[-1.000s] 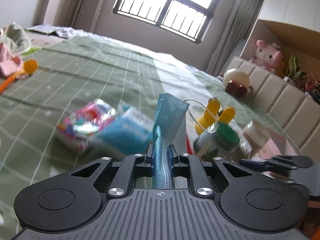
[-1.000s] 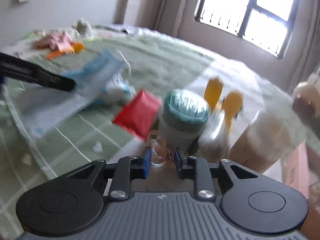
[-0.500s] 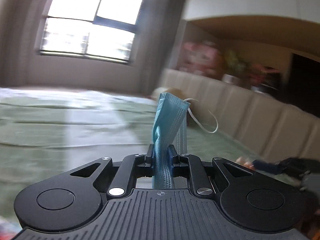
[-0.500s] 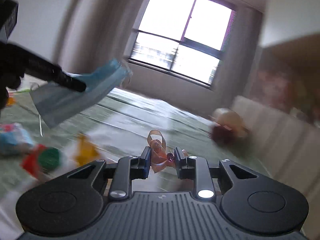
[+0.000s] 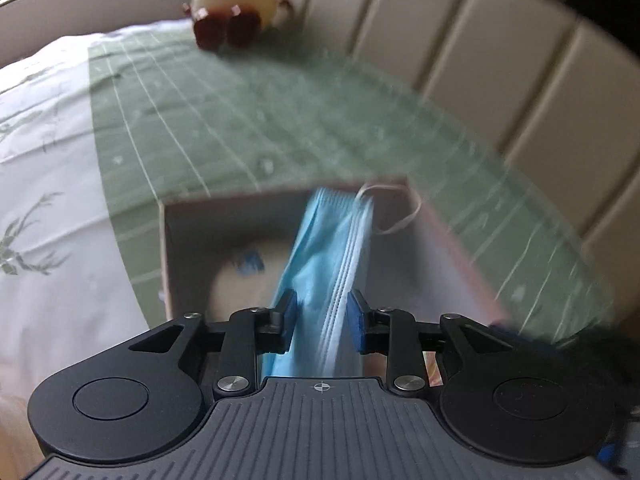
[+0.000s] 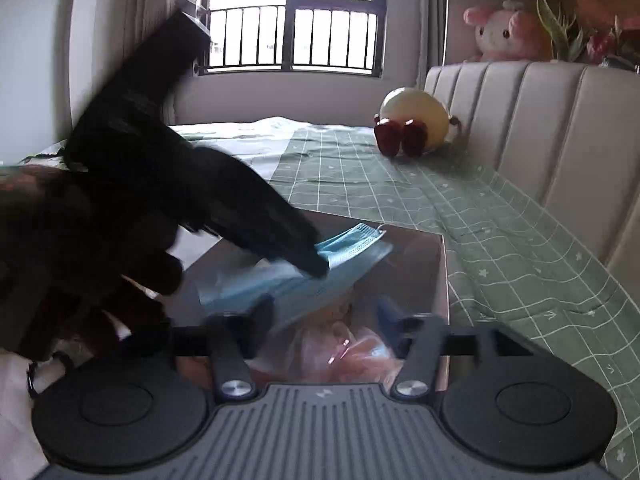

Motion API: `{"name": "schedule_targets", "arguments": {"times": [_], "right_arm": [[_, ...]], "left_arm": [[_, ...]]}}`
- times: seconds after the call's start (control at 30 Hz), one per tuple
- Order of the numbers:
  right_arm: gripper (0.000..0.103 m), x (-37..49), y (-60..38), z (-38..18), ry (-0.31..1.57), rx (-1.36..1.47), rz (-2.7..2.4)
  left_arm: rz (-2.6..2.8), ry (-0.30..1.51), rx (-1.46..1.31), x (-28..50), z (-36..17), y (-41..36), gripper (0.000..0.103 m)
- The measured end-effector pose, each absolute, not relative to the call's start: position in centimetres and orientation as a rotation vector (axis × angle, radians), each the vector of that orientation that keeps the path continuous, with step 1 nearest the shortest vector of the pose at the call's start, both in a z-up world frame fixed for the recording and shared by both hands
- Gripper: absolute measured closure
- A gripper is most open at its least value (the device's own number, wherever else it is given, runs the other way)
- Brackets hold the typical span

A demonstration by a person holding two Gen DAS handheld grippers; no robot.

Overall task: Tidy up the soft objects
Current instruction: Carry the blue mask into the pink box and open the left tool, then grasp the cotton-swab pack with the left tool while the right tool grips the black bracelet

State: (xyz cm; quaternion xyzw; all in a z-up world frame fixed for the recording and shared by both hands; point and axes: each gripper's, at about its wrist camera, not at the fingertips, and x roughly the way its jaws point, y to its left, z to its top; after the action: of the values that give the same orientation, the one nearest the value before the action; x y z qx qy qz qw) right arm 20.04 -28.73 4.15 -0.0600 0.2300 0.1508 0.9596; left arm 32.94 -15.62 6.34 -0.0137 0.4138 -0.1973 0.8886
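Both of your tongs have swung away from the cluttered middle of the bed and now sit over the open cardboard box with pink outer walls (image 5: 404, 182). Your left gripper (image 5: 322, 316) has gone from a tight pinch to a narrow gap: the folded blue pleated face mask (image 5: 332, 248) stands between the pads, but with space on both sides, so you no longer clamp it. The mask points toward 12 o'clock over the box opening, its white ear loop (image 5: 400, 216) curling off at 1 o'clock.

Your right gripper (image 6: 326, 312) is spread wide and blurred. Just beyond it, inside the box, lies the crumpled clear plastic wrap with a pink ribbon (image 6: 348, 352); whether the pads touch it you cannot tell. From this view your left gripper crosses from 9 o'clock, and the mask hangs across the path at 11 o'clock, above the box.

Around the box lies the green checked bedspread (image 6: 500, 248). At 12 o'clock a cream round plush toy with dark red feet (image 6: 414, 124) leans near the beige padded headboard (image 6: 560, 128), which runs along 2 o'clock. A pink plush animal (image 6: 504, 32) sits on the ledge above it, with a barred window (image 6: 294, 36) behind at 11 o'clock.
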Motion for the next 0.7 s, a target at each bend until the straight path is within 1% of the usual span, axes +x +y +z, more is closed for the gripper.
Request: {"name": "schedule_targets", "arguments": {"times": [0.07, 0.1, 0.2, 0.3, 0.5, 0.7], "right_arm": [[0.039, 19.5, -28.6, 3.6, 0.467, -0.115, 0.305], [0.039, 19.2, -28.7, 3.6, 0.466, -0.105, 0.3], [0.039, 17.0, -29.1, 3.9, 0.442, -0.061, 0.287], [0.036, 15.1, -29.1, 4.3, 0.42, -0.025, 0.3], [0.033, 12.5, -26.7, 4.1, 0.447, -0.015, 0.37], [0.033, 11.0, -22.4, 2.7, 0.536, 0.002, 0.438]], "left_arm": [[-0.415, 0.844, 0.048, 32.5, 6.6, -15.8, 0.072], [-0.42, 0.841, 0.04, 32.3, 6.9, -15.6, 0.072], [-0.434, 0.757, -0.063, 31.0, 8.8, -13.7, 0.072], [-0.438, 0.685, -0.105, 29.3, 11.1, -11.9, 0.072], [-0.415, 0.574, -0.152, 20.5, 14.1, -5.6, 0.072], [-0.23, 0.536, -0.143, 12.6, 13.5, 2.5, 0.072]]}}
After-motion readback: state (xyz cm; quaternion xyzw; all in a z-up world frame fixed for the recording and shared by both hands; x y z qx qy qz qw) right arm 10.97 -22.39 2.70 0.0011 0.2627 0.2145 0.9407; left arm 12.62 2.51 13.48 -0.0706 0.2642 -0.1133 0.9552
